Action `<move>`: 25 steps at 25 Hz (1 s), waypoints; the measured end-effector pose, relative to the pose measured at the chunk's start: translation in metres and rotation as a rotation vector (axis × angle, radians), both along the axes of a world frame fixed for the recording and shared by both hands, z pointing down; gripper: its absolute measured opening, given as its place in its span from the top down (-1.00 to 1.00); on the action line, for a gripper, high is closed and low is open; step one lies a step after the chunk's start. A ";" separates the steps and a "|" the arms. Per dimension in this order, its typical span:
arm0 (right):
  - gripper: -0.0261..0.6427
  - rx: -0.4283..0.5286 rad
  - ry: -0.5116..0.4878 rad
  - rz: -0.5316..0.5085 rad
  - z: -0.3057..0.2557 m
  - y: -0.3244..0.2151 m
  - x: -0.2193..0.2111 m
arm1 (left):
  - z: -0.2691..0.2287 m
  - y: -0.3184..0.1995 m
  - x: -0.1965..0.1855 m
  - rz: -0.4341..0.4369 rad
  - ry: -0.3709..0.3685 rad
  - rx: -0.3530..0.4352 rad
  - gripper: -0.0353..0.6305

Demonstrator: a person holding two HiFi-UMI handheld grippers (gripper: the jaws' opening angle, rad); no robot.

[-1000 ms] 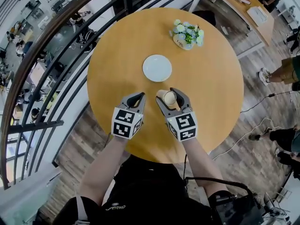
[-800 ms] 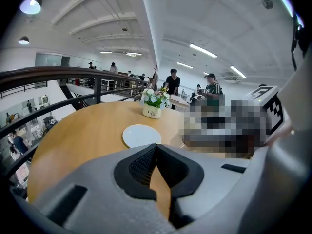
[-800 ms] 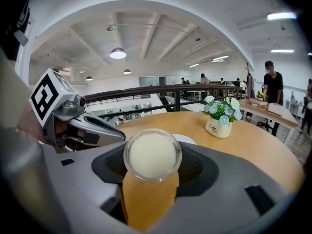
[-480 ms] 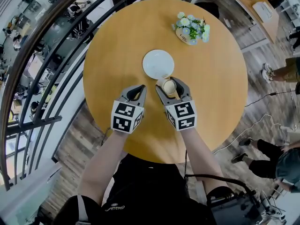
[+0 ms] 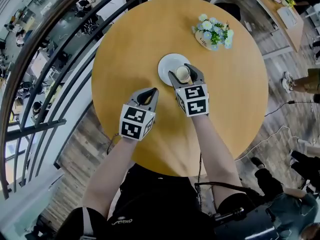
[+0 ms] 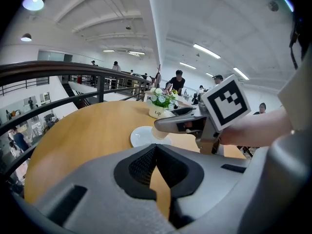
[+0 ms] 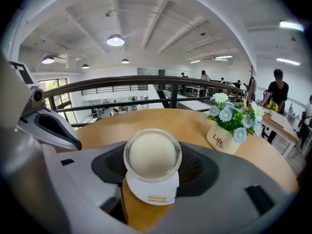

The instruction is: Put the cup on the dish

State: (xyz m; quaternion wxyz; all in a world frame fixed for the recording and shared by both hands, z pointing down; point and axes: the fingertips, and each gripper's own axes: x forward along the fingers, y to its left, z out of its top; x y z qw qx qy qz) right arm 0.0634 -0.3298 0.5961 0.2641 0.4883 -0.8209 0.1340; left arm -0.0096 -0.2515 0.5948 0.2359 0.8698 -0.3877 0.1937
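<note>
A clear cup (image 5: 183, 74) of cream-coloured liquid with a white label is held in my right gripper (image 5: 183, 71), which is shut on its sides. It hangs over the near edge of the white dish (image 5: 169, 64) on the round wooden table (image 5: 125, 44). From the left gripper view the cup (image 6: 159, 132) is just above the dish (image 6: 141, 137), under the right gripper (image 6: 171, 124). In the right gripper view the cup (image 7: 152, 155) fills the jaws of my right gripper (image 7: 152, 165) and hides the dish. My left gripper (image 5: 149, 91) is shut and empty, near-left of the dish; its tips (image 6: 156, 147) meet.
A white pot of blue and white flowers (image 5: 212, 35) stands at the far right of the table, beyond the dish. A dark curved railing (image 5: 55, 59) runs round the table's left side. People and desks are in the background.
My right gripper has carried the cup away from me, from the bare wood up over the near edge of the dish. The left gripper has edged slightly toward the dish, still shut.
</note>
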 end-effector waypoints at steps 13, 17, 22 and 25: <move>0.14 -0.108 0.109 0.012 0.038 -0.021 0.009 | 0.004 0.001 -0.008 -0.003 0.004 -0.011 0.89; 0.14 -0.126 0.119 0.012 0.042 -0.025 0.009 | 0.006 0.002 -0.010 -0.004 0.002 -0.013 0.89; 0.14 -0.144 0.130 0.012 0.045 -0.028 0.009 | 0.006 0.003 -0.009 0.004 0.000 -0.017 0.89; 0.14 -0.156 0.134 0.010 0.050 -0.027 0.011 | 0.008 0.004 -0.008 0.007 -0.002 -0.021 0.89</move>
